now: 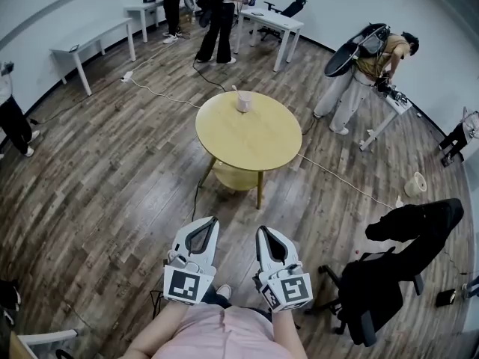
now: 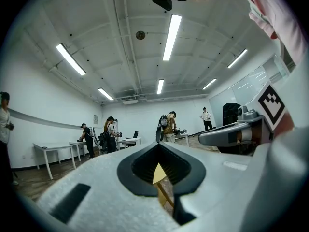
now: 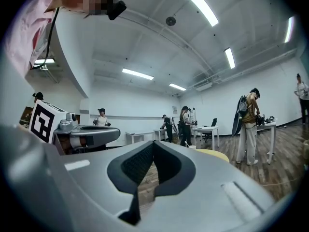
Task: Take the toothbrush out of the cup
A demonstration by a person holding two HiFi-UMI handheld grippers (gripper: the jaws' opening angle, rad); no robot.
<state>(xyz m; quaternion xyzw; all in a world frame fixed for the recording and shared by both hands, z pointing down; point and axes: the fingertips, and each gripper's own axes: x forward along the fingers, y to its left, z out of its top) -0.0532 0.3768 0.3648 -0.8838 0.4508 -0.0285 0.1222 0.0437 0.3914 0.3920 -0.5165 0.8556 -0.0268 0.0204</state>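
Cup (image 1: 244, 102) on round yellow table (image 1: 247, 142); wood-plank floor (image 1: 112, 172) around.

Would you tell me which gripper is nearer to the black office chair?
Right. In the head view the right gripper lies to the left of the black office chair; the left gripper is farther left, beyond the right one.

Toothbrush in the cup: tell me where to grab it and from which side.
Grip the bare end of the toothbrush that sticks out above the cup, leaning left in the head view. Probably come from above on the near side of the table; the cup hides the rest.
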